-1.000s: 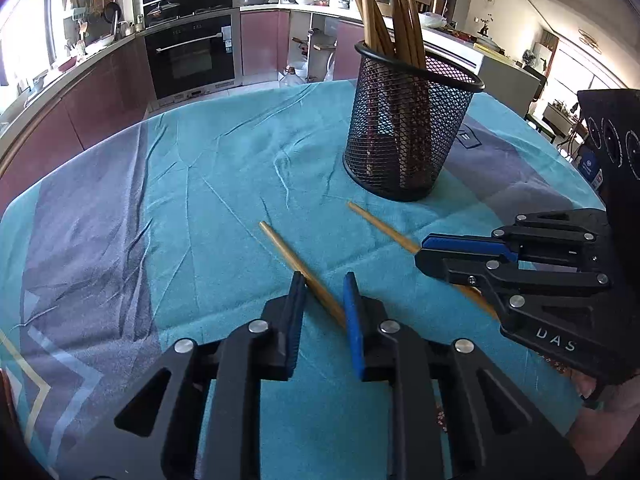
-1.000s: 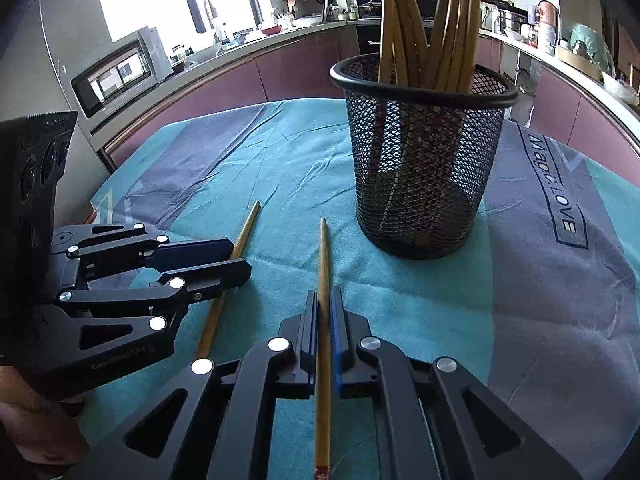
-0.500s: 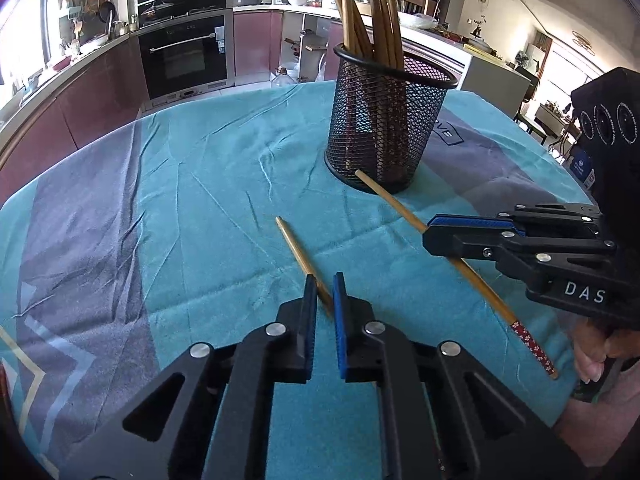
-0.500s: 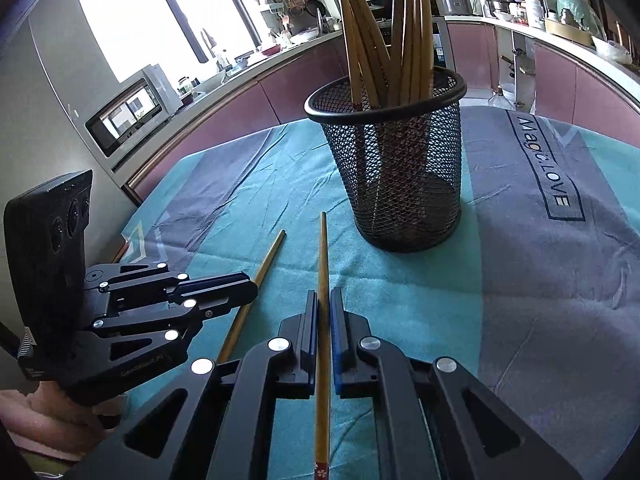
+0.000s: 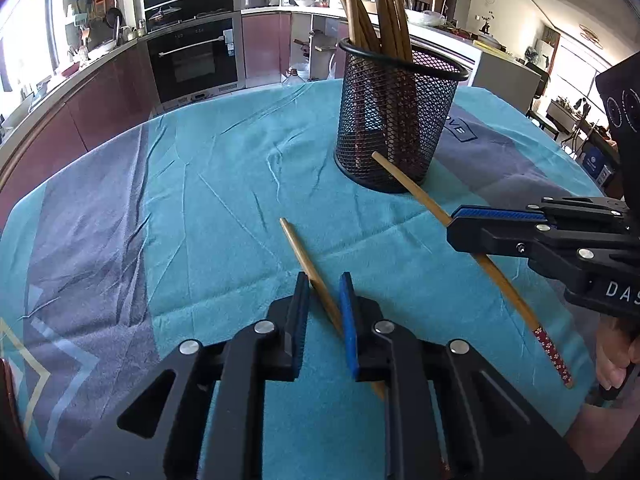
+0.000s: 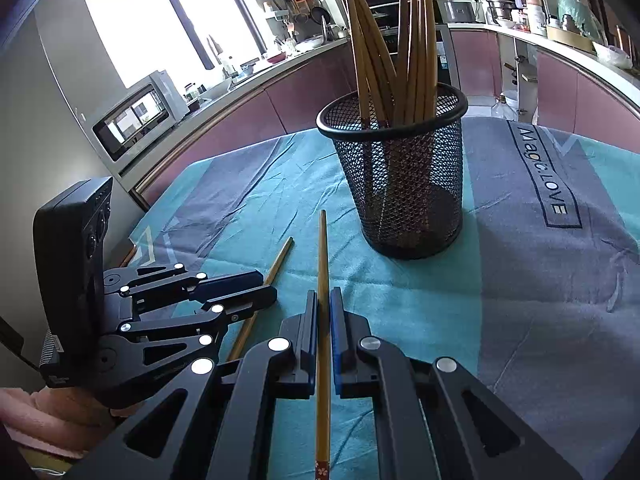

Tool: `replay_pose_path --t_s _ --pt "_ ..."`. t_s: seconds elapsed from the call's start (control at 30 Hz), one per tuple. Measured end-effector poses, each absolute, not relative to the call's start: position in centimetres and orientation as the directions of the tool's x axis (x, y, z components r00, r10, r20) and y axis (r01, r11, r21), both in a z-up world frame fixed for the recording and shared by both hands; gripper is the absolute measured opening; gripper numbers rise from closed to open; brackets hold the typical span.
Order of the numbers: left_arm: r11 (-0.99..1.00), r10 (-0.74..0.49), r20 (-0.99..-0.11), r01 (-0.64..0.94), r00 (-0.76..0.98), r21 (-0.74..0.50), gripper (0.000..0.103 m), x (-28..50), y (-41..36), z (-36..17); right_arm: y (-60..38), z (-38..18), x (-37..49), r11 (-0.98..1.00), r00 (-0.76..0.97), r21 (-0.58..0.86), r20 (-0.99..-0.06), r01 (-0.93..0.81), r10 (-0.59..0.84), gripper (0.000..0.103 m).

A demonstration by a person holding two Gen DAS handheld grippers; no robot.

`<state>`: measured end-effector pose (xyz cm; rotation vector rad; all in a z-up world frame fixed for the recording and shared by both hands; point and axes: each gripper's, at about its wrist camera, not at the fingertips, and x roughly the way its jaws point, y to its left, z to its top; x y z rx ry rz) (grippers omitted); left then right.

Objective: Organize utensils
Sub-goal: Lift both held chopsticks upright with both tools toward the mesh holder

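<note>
Right now the right gripper [image 6: 323, 312] pinches one chopstick [image 6: 322, 264] between its blue pads. That stick runs straight up the middle of the right wrist view, with its thin tip near the black mesh cup [image 6: 404, 184] in the upper middle. In the left wrist view the same stick [image 5: 424, 200] slants from the cup's foot down to the lower right, and its flowered red end pokes out below the right gripper [image 5: 460, 224].

The left gripper [image 5: 325, 296] sits at the bottom middle of its own view. Its jaws are spread a little, with a second chopstick [image 5: 308, 260] between them. That stick touches the left pad and seems to lie on the blue and grey tablecloth [image 5: 200, 208].

The mesh cup [image 5: 396, 120] stands upright on the cloth, full of more chopsticks [image 6: 400, 48] pointing up.
</note>
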<state>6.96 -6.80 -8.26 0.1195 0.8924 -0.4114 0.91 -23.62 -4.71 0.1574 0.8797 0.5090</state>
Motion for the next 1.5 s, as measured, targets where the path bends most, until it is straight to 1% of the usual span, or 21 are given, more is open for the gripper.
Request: replay_pose_path --t_s 0.23,0.4,0.47,0.6,0.7,0.83,0.9,0.93,1.07,1.17,1.2,1.27,1.33,1.4,1.5 --pt "0.916 -0.311 -0.770 0.393 0.557 -0.085 0.008 7.0 -6.6 -8.0 -24.0 -3.6 0.4 0.868 0.553 0.334 -0.671 -0.368 0.493 0.005" --pt "0.907 -0.353 -0.750 0.402 0.559 -0.128 0.007 6.8 -5.8 -6.9 -24.5 -2.5 0.0 0.868 0.584 0.330 -0.644 -0.372 0.495 0.005" --pt "0.904 -0.366 -0.737 0.406 0.568 -0.135 0.002 6.6 -5.5 -6.2 -24.8 -2.0 -0.1 0.868 0.596 0.330 -0.632 -0.371 0.495 0.005" --pt "0.893 -0.402 -0.708 0.420 0.581 -0.163 0.002 6.2 -5.0 -4.6 -25.2 -1.0 -0.3 0.867 0.620 0.332 -0.606 -0.373 0.499 0.005" --pt "0.890 -0.408 -0.692 0.430 0.595 -0.155 0.002 5.9 -5.0 -3.7 -25.5 -0.5 -0.5 0.867 0.635 0.332 -0.590 -0.372 0.499 0.005" --pt "0.894 -0.384 -0.715 0.430 0.584 -0.128 0.013 6.1 -5.3 -4.5 -25.8 -0.3 -0.5 0.866 0.638 0.333 -0.585 -0.374 0.500 0.005" --pt "0.902 -0.350 -0.741 0.420 0.574 -0.100 0.018 6.5 -5.6 -5.5 -25.7 -0.5 -0.5 0.864 0.634 0.336 -0.588 -0.374 0.503 0.005" --pt "0.906 -0.333 -0.753 0.414 0.568 -0.089 0.022 6.7 -5.8 -6.0 -25.7 -0.6 -0.4 0.864 0.631 0.338 -0.590 -0.373 0.503 0.005" --pt "0.909 -0.299 -0.782 0.413 0.547 -0.059 0.023 7.2 -6.4 -7.5 -25.7 -0.8 -0.3 0.862 0.625 0.339 -0.595 -0.376 0.506 0.005" --pt "0.909 -0.284 -0.787 0.416 0.548 -0.038 0.023 7.3 -6.9 -8.1 -25.6 -0.9 -0.3 0.863 0.625 0.339 -0.595 -0.375 0.505 0.005" --pt "0.909 -0.279 -0.786 0.417 0.552 -0.030 0.022 7.4 -7.0 -8.2 -25.7 -0.9 -0.2 0.863 0.626 0.339 -0.595 -0.374 0.504 0.005" --pt "0.910 -0.277 -0.786 0.414 0.552 -0.031 0.013 7.5 -7.3 -8.3 -25.6 -1.0 -0.2 0.862 0.624 0.341 -0.595 -0.375 0.507 0.005" --pt "0.911 -0.264 -0.784 0.413 0.561 -0.012 0.009 7.5 -7.6 -8.2 -25.6 -1.0 -0.2 0.862 0.624 0.341 -0.594 -0.376 0.507 0.005" --pt "0.913 -0.250 -0.781 0.408 0.572 0.006 0.009 7.3 -7.9 -8.2 -25.6 -1.0 -0.2 0.862 0.625 0.340 -0.594 -0.375 0.506 0.005" --pt "0.917 -0.249 -0.780 0.398 0.575 0.001 0.008 7.3 -7.8 -8.1 -25.5 -1.0 -0.4 0.862 0.628 0.340 -0.591 -0.375 0.506 0.005"
